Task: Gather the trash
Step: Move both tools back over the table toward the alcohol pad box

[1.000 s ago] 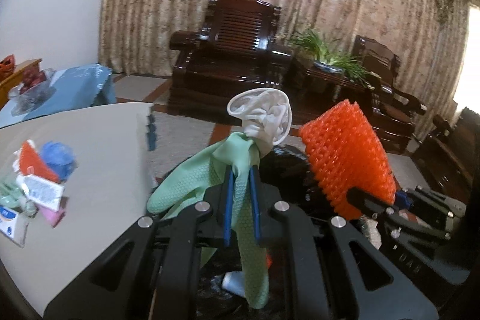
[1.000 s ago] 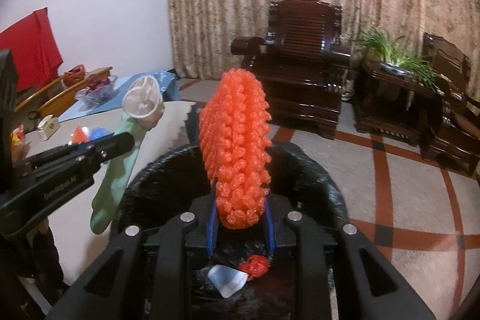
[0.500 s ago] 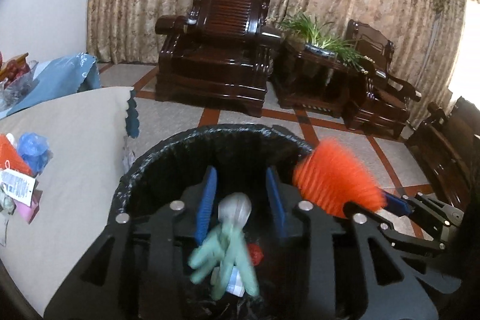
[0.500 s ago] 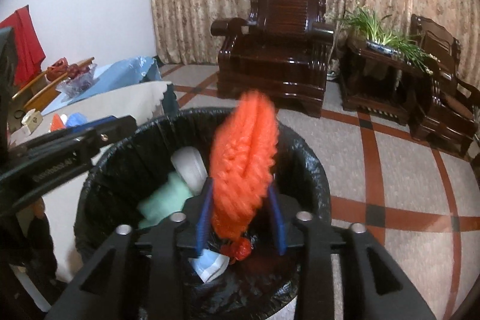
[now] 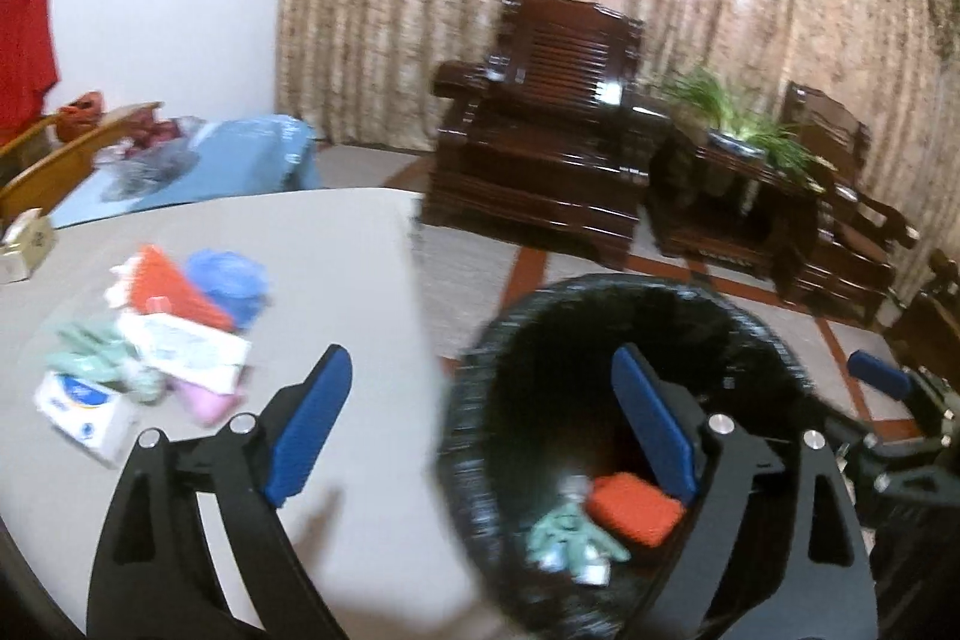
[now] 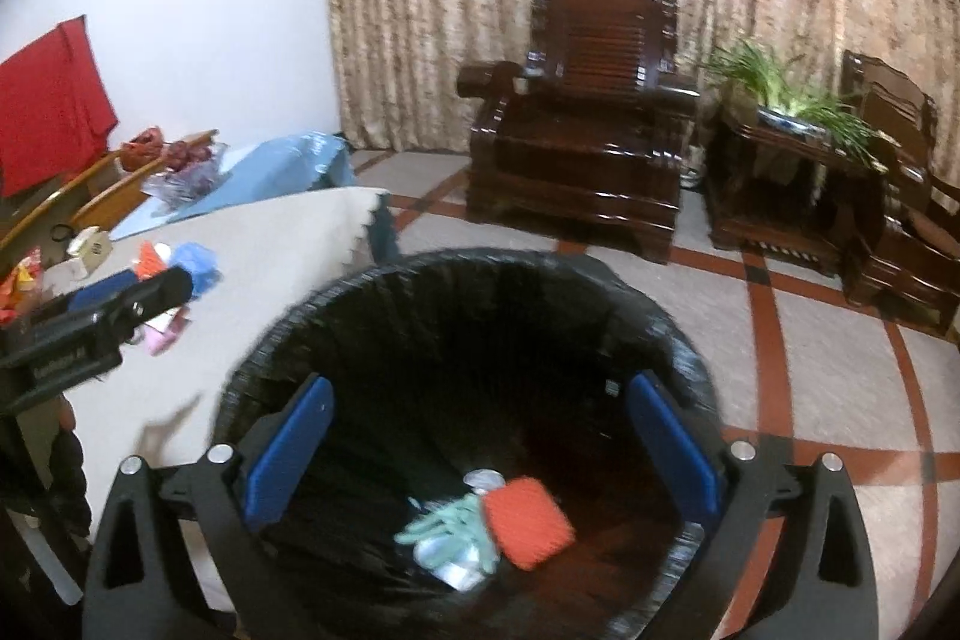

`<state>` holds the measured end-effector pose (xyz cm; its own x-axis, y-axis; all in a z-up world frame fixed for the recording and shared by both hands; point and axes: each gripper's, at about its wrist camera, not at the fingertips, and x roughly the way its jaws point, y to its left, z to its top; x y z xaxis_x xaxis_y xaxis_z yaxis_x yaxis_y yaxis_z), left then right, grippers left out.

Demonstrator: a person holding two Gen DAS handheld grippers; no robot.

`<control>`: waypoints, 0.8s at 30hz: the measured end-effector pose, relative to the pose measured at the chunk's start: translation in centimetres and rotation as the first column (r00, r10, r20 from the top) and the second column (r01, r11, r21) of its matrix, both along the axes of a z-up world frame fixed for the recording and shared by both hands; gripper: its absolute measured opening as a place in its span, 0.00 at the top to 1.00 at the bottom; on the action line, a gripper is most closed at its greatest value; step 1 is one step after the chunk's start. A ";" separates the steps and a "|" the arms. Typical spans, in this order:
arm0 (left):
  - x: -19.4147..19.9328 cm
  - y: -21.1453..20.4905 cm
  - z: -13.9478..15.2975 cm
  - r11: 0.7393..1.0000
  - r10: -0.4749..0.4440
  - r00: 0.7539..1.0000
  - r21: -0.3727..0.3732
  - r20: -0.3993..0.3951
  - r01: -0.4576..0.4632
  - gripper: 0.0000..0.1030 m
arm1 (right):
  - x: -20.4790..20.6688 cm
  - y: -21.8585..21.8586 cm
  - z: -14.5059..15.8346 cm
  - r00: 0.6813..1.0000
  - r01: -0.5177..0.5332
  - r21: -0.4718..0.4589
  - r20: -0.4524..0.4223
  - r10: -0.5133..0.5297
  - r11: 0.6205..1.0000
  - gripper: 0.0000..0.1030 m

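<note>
Curtained sitting room; table [image 5: 336, 250] beside bin [image 6: 336, 292]. Remaining trash pile [image 5: 162, 334] lay forward-left of left gripper [image 5: 480, 424], nearer than right gripper [image 6: 480, 448]; both jaws wide apart, empty.

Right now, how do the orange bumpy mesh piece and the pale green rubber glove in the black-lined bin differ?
The orange bumpy mesh piece is a compact, roughly rectangular slab; the pale green rubber glove is limp and sprawled, fingers splayed. In the right wrist view, the orange piece lies on the right, the glove on the left, touching it. Both rest at the bottom of the black-lined bin, held by neither the left tongs nor the right tongs, which are open.
</note>
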<state>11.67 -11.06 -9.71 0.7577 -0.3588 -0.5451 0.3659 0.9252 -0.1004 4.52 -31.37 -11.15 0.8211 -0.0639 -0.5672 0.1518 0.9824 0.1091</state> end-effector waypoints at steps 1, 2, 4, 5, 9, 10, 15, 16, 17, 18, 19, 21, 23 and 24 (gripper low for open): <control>0.0 1.4 0.1 1.000 0.027 1.000 0.004 0.004 -0.027 0.16 | 0.3 0.5 0.1 1.000 -0.012 0.001 0.004 0.012 1.000 0.06; 0.0 2.4 0.3 0.999 0.050 0.999 0.008 0.008 -0.050 0.16 | 1.0 1.3 0.3 1.000 -0.027 0.003 0.008 0.027 1.000 0.06; -0.1 4.9 0.5 0.995 0.102 0.995 0.021 0.021 -0.102 0.16 | 2.1 3.1 0.4 0.998 -0.065 0.005 0.017 0.065 0.998 0.06; -0.1 5.9 0.5 0.992 0.124 0.992 0.028 0.025 -0.125 0.16 | 2.8 4.1 0.5 0.996 -0.087 0.005 0.023 0.086 0.996 0.06; 0.1 10.3 0.5 0.974 0.221 0.975 0.048 0.036 -0.222 0.16 | 4.9 7.8 0.3 0.987 -0.158 0.006 0.033 0.157 0.987 0.06; 0.2 11.7 0.4 0.966 0.250 0.968 0.051 0.034 -0.252 0.16 | 5.5 8.5 0.4 0.985 -0.170 0.006 0.032 0.170 0.985 0.06; 0.3 16.2 -0.2 0.937 0.343 0.939 0.067 0.026 -0.344 0.16 | 7.8 12.7 0.0 0.969 -0.245 0.002 0.034 0.245 0.970 0.06; 0.4 16.7 -0.4 0.932 0.354 0.935 0.071 0.026 -0.355 0.16 | 8.3 13.6 -0.2 0.965 -0.259 0.001 0.032 0.259 0.966 0.06; 0.3 17.5 -0.7 0.926 0.369 0.929 0.077 0.026 -0.370 0.16 | 8.9 14.5 -0.4 0.962 -0.272 0.000 0.028 0.272 0.962 0.06; 0.4 18.3 -1.0 0.921 0.381 0.924 0.083 0.025 -0.381 0.16 | 9.4 15.4 -0.7 0.959 -0.284 -0.001 0.025 0.284 0.959 0.06; 0.3 19.0 -1.2 0.916 0.390 0.921 0.088 0.022 -0.390 0.16 | 9.8 15.9 -0.8 0.957 -0.291 -0.003 0.021 0.291 0.957 0.06; 0.4 20.1 -2.0 0.906 0.413 0.911 0.098 0.006 -0.411 0.16 | 10.7 17.4 -1.7 0.951 -0.308 -0.004 0.004 0.308 0.951 0.06; 0.4 20.9 -2.8 0.898 0.430 0.903 0.104 -0.008 -0.427 0.16 | 11.2 18.7 -2.4 0.949 -0.317 -0.002 -0.009 0.317 0.949 0.06; 0.5 21.3 -3.2 0.894 0.439 0.898 0.106 -0.019 -0.434 0.16 | 11.5 19.2 -2.8 0.947 -0.321 -0.002 -0.019 0.321 0.947 0.06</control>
